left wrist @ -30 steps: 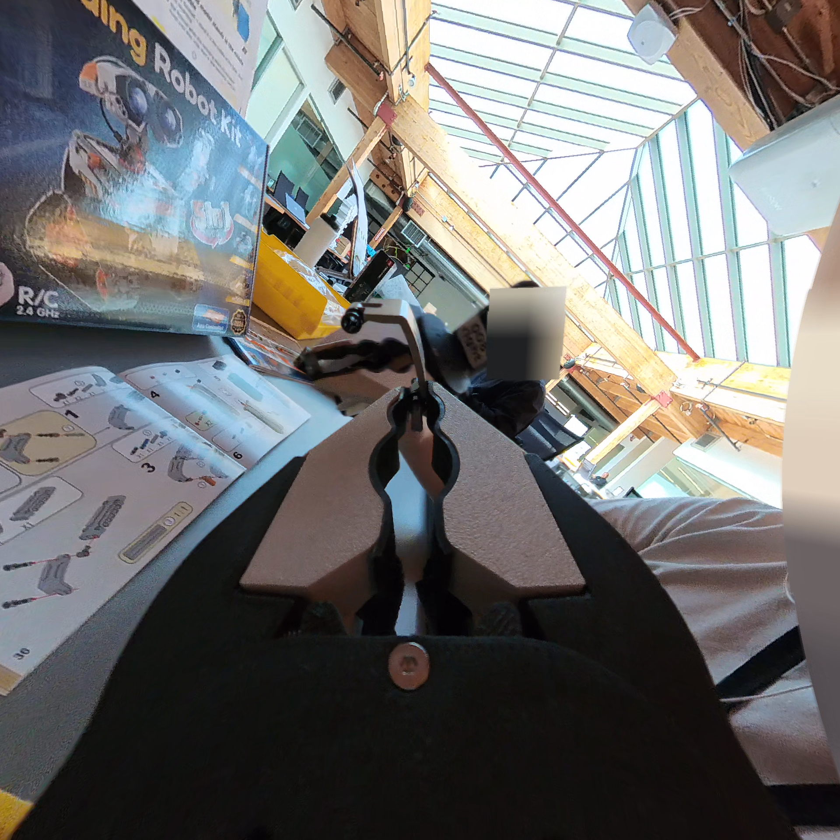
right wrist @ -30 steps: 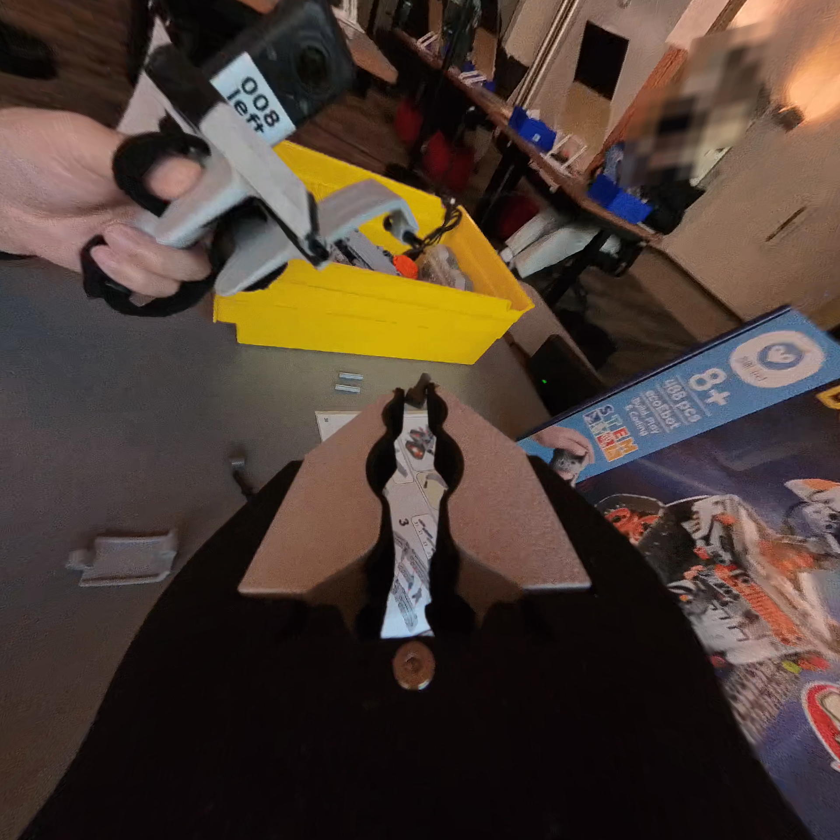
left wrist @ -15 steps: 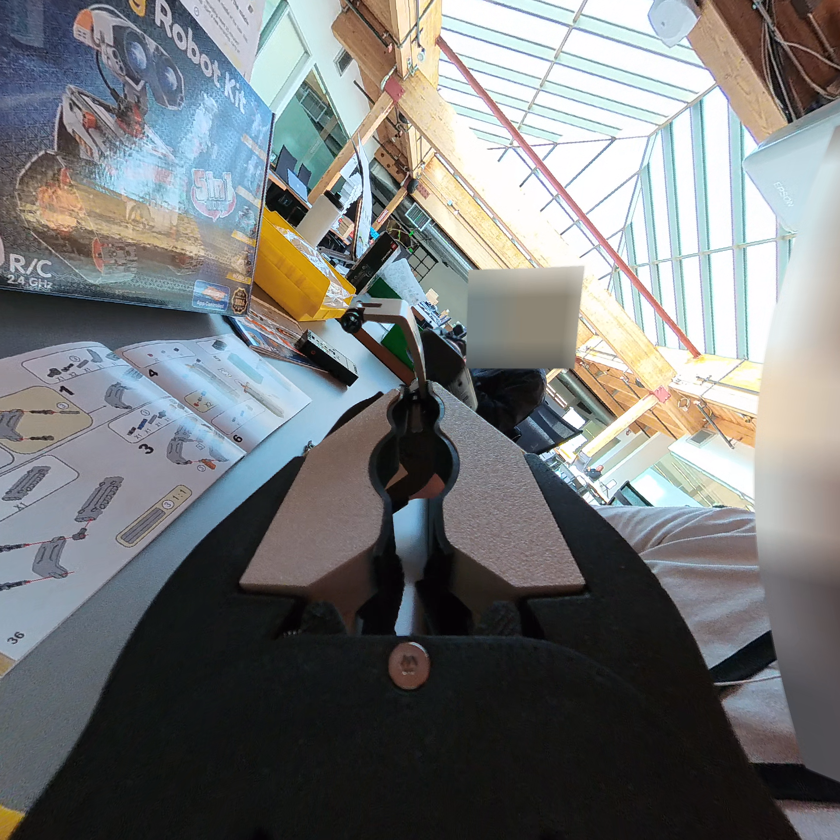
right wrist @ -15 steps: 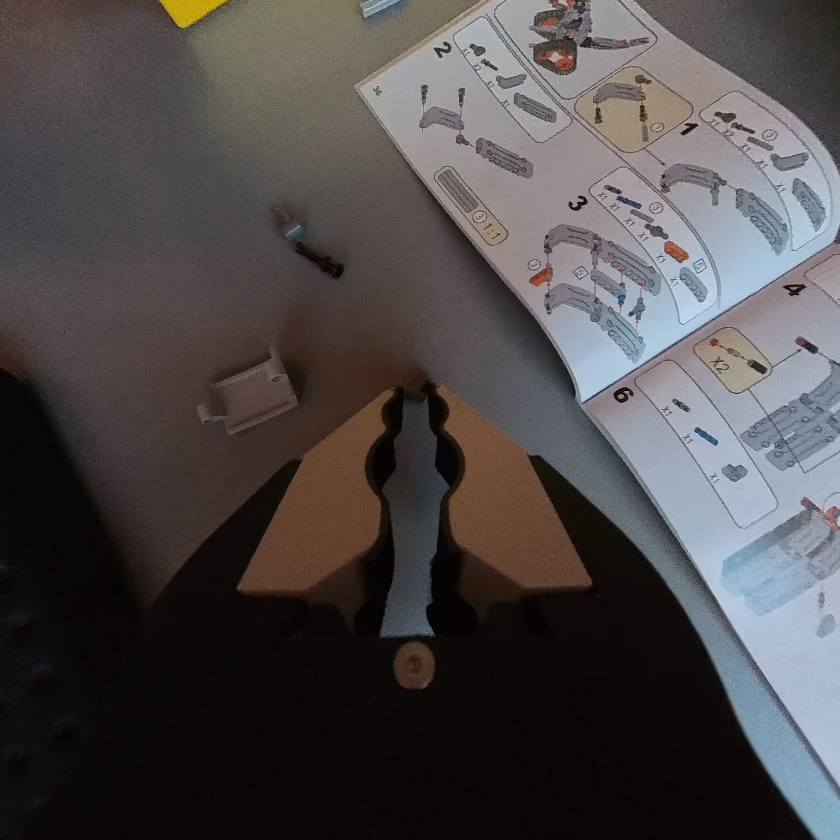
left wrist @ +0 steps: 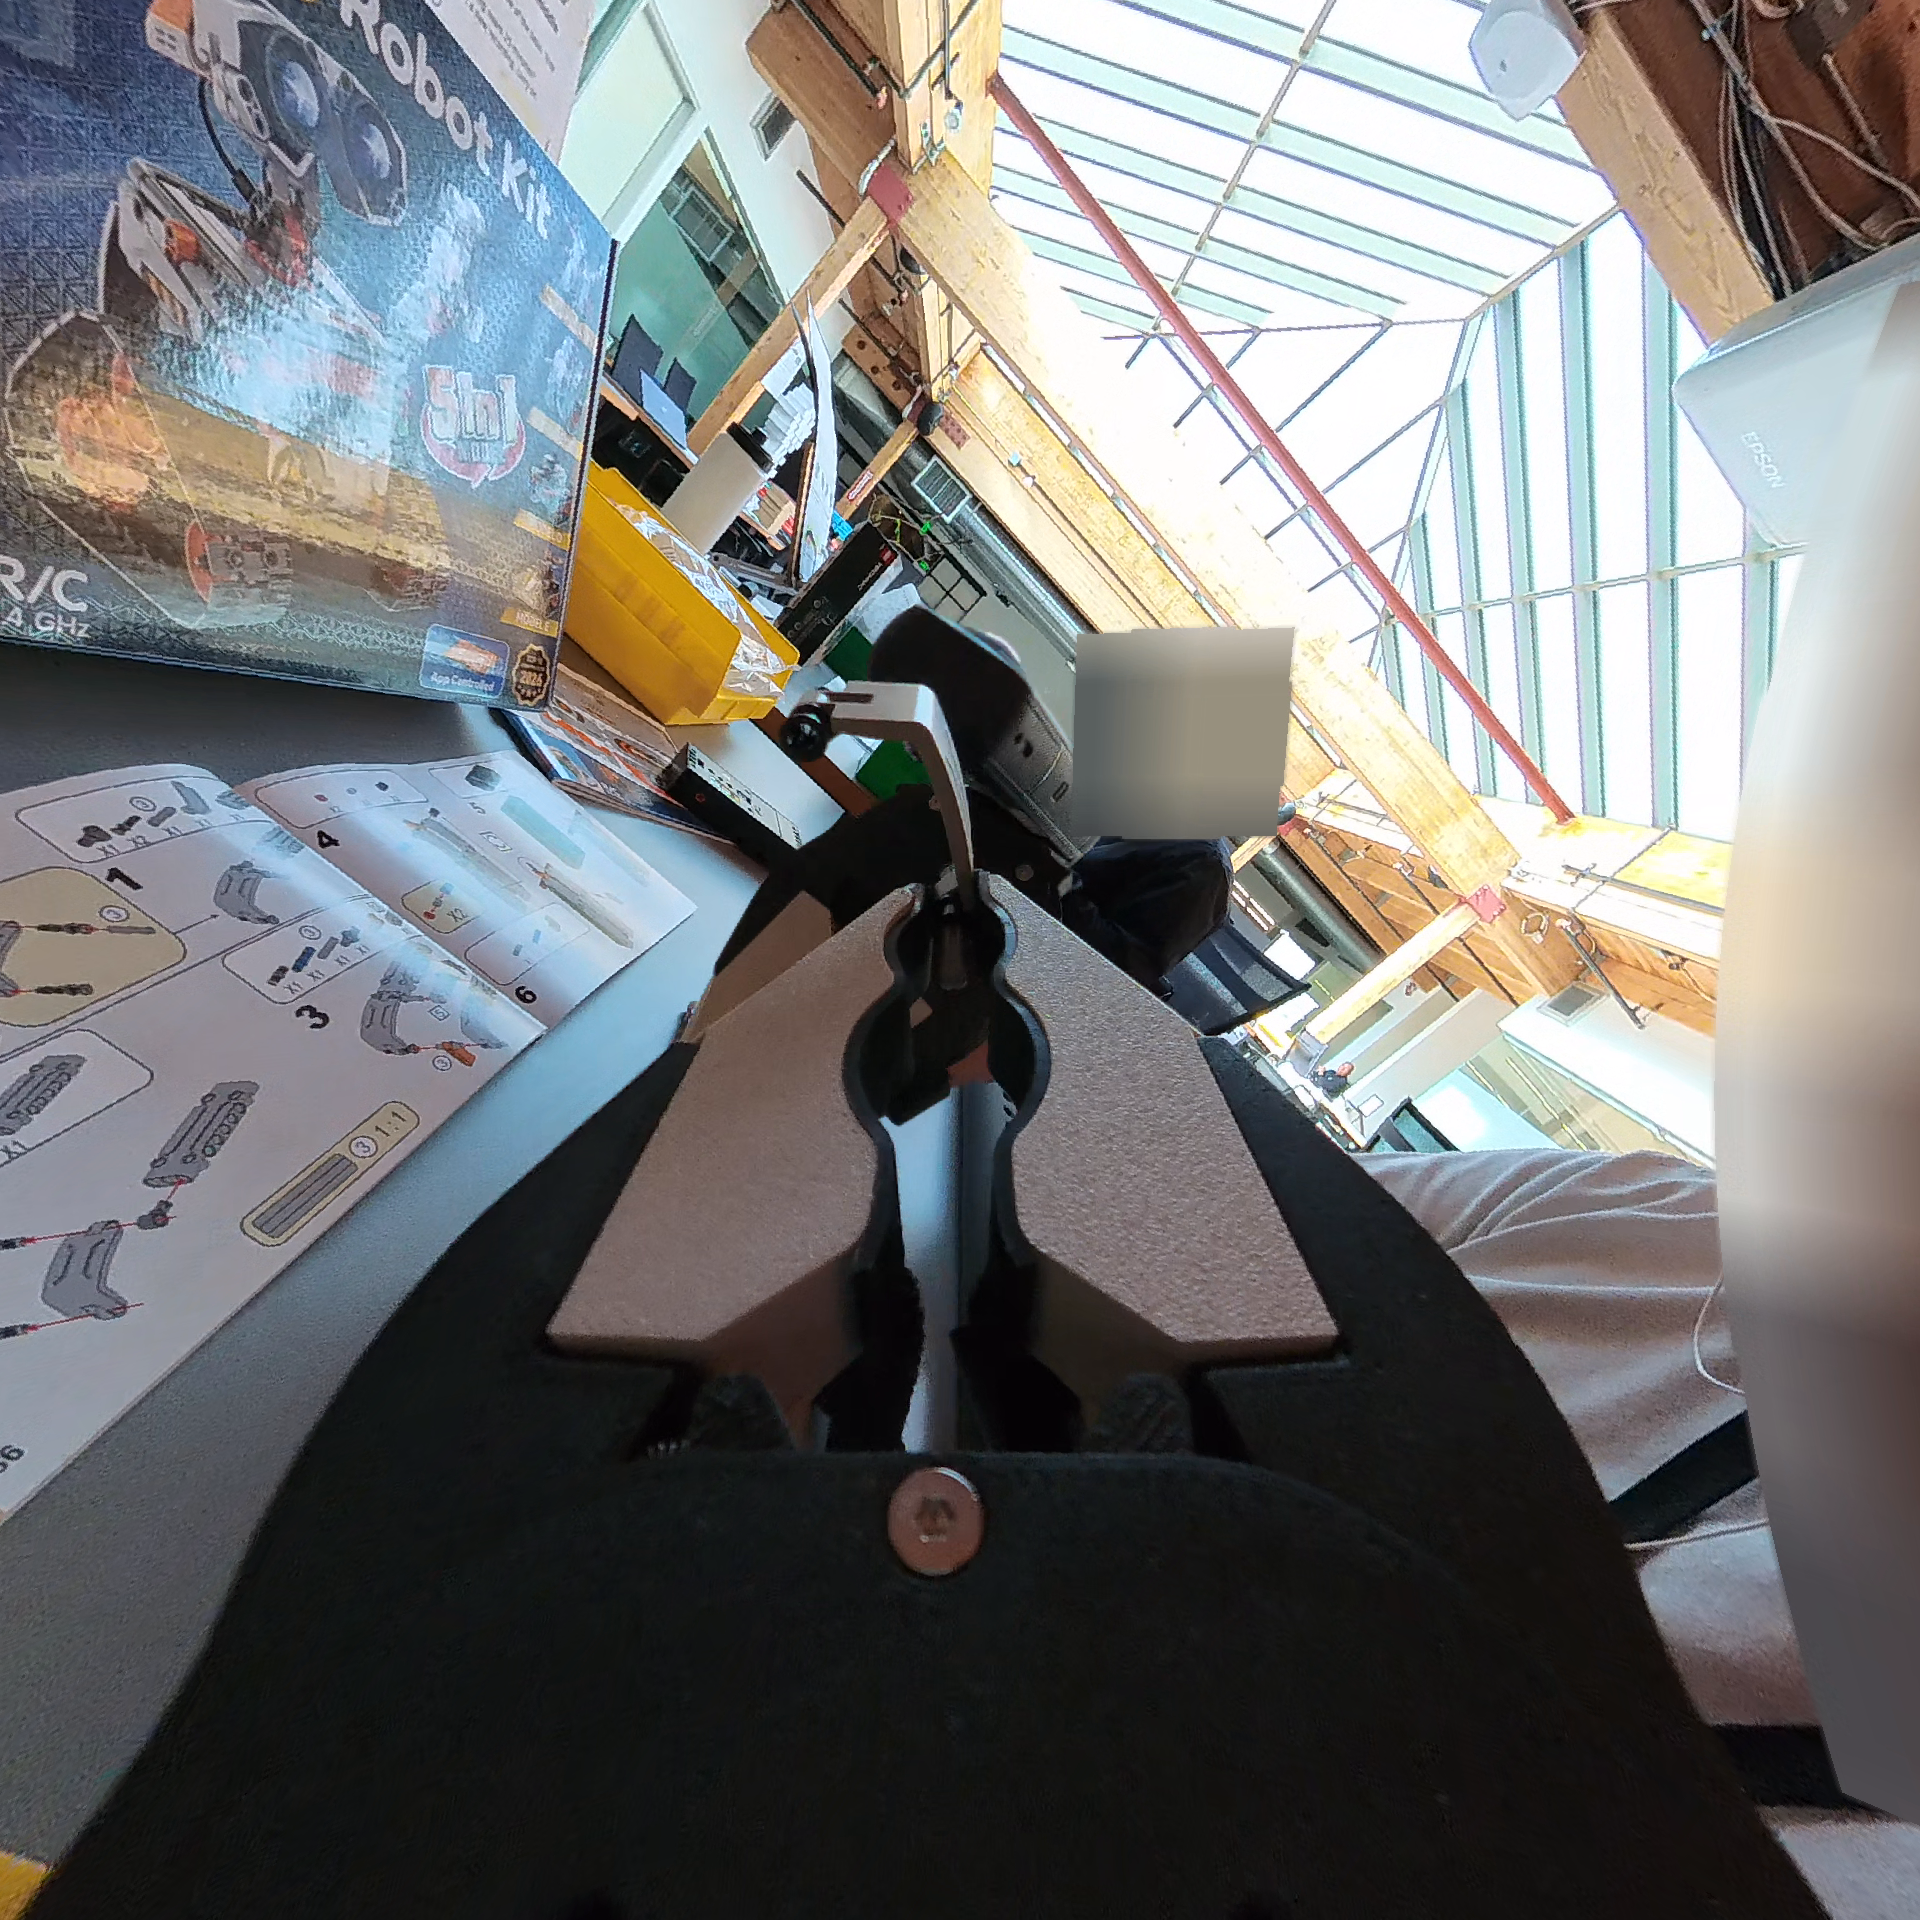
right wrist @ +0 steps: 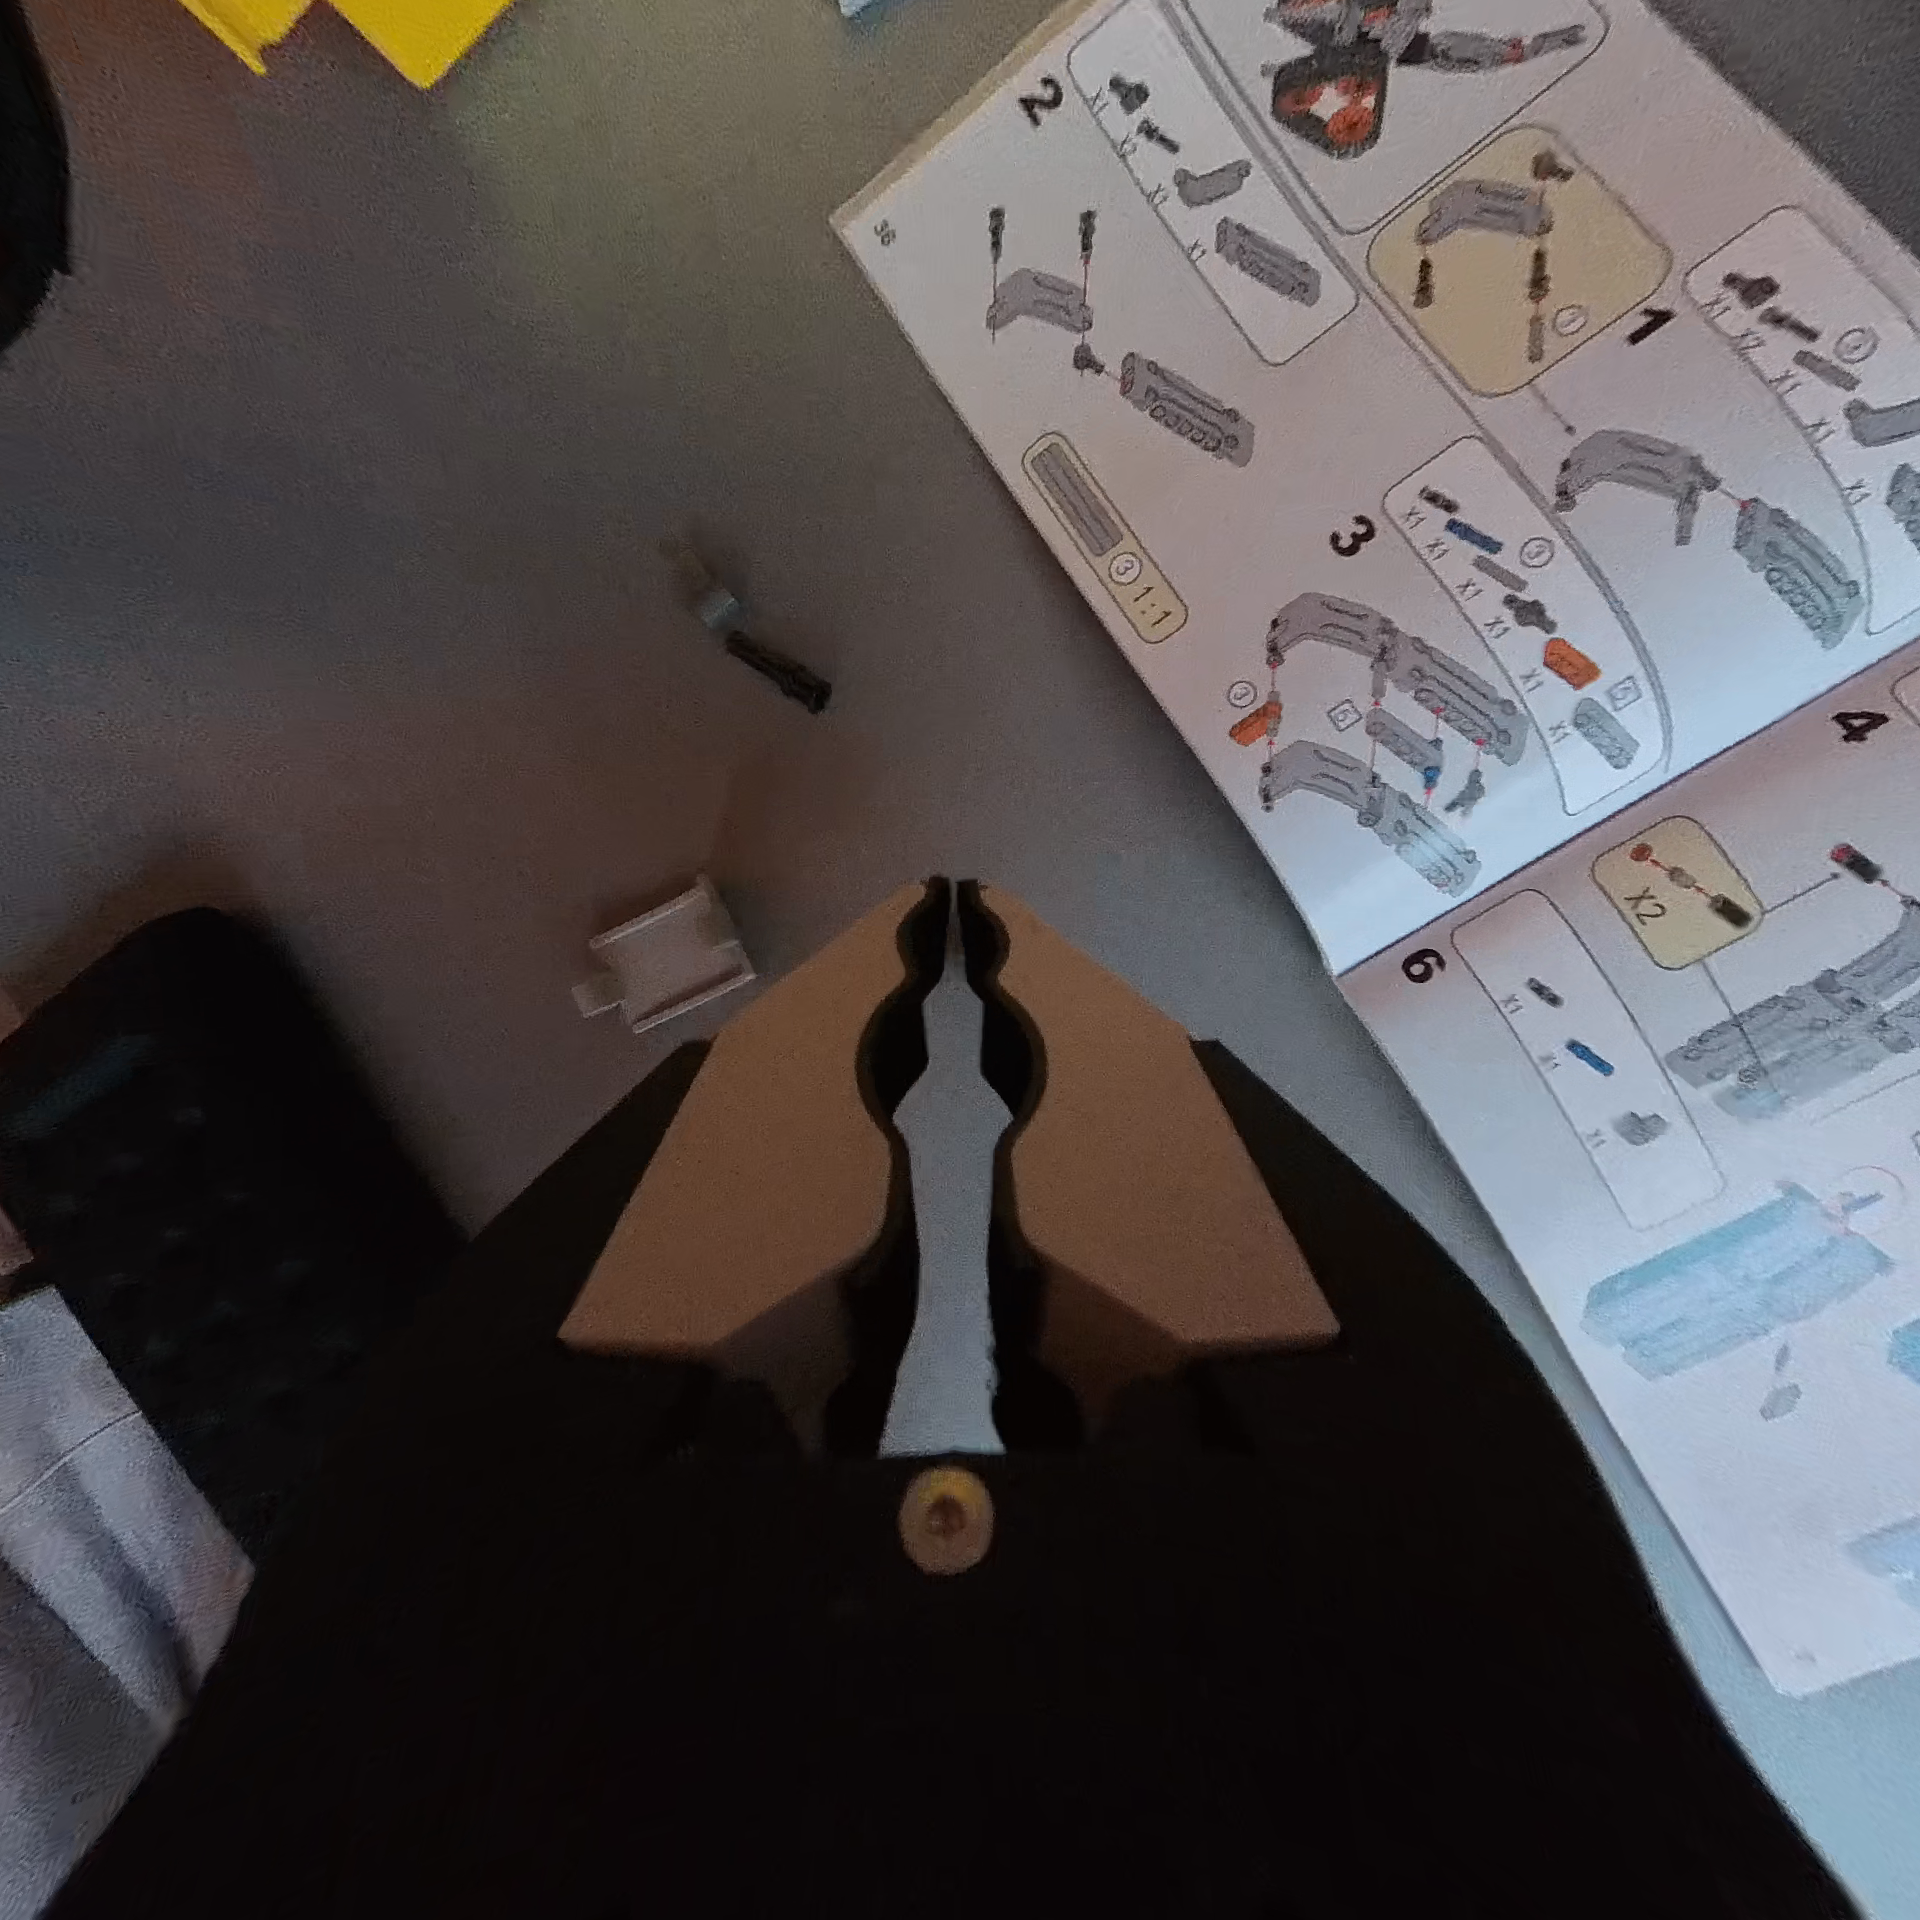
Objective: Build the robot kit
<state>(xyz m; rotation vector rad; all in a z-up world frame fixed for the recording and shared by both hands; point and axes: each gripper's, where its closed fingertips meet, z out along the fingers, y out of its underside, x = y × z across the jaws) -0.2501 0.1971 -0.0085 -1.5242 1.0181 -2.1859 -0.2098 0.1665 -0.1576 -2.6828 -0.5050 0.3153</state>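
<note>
Pinching bent grey part (left wrist: 920, 748) at tips: left hand-held gripper (left wrist: 951, 899), raised off bench (left wrist: 94, 1621); thin hold, part could be twisted loose; right hand-held gripper (right wrist: 954, 894) pressed together, empty, beside grey bracket (right wrist: 665, 961); black pin (right wrist: 779, 675) could be knocked.

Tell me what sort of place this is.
Probably a shared workshop or maker-style office: exposed timber beams under a glass skylight, and a grey table with an assembly booklet and yellow parts bin.
</note>
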